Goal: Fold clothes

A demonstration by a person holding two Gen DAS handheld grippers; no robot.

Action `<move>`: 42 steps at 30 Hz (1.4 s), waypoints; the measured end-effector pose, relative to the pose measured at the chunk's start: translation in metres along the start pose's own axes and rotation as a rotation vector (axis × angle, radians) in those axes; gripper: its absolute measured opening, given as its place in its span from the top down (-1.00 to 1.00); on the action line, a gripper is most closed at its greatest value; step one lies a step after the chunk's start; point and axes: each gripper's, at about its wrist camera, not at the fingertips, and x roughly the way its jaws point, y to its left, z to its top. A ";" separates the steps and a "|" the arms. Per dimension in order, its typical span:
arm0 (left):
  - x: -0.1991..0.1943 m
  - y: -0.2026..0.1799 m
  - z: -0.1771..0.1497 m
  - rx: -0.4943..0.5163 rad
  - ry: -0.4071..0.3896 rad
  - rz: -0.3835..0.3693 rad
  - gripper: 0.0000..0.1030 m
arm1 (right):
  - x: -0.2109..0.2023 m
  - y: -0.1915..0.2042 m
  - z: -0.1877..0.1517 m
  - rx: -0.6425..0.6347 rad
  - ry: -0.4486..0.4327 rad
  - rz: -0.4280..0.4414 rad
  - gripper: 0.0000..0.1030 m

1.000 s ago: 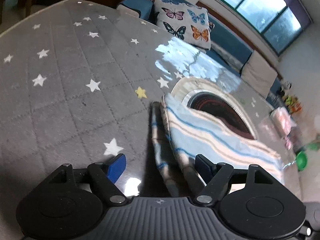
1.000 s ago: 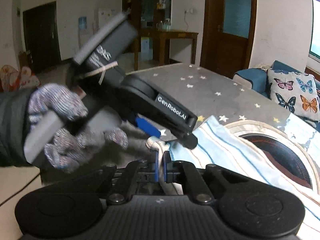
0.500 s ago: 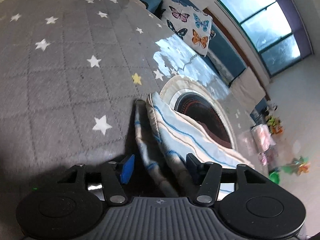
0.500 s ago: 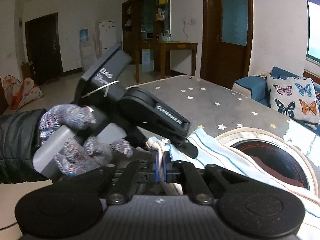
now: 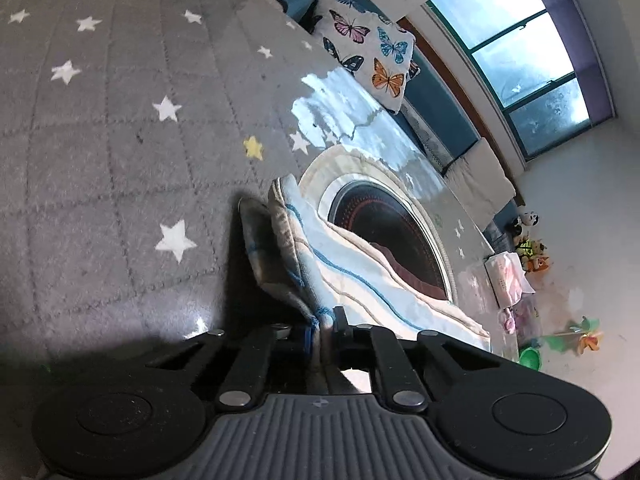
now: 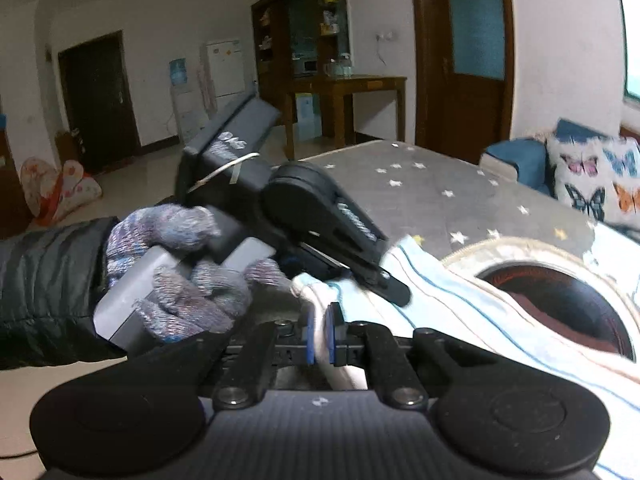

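A white garment with thin blue and beige stripes [image 5: 352, 268] lies folded over on a grey star-patterned table [image 5: 100, 152]. My left gripper [image 5: 322, 330] is shut on the garment's near edge, which bunches between its jaws. My right gripper [image 6: 319, 332] is shut on a rolled white hem of the same garment [image 6: 460, 304]. In the right wrist view the left gripper's body [image 6: 328, 216] sits just above and left of the hem, held by a gloved hand [image 6: 184, 272].
A round mat with a dark centre [image 5: 384, 220] lies under the garment. A butterfly cushion [image 5: 368, 48] rests on a blue sofa beyond the table. A tissue pack [image 5: 506, 280] sits near the table's far right edge. A wooden desk [image 6: 344, 100] stands across the room.
My left gripper has gone from open beside the garment to shut on its near edge. My right gripper has stayed shut on the hem.
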 end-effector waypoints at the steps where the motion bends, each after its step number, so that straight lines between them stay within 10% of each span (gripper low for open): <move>1: 0.000 -0.001 0.000 0.006 -0.001 -0.002 0.81 | -0.002 -0.005 0.000 0.014 -0.003 -0.003 0.76; 17: -0.004 -0.022 -0.001 0.093 -0.022 -0.003 0.81 | 0.035 -0.166 -0.029 0.272 0.117 -0.419 0.73; 42: -0.012 -0.095 0.000 0.159 -0.058 -0.027 0.81 | -0.030 -0.068 -0.080 0.126 0.183 -0.328 0.58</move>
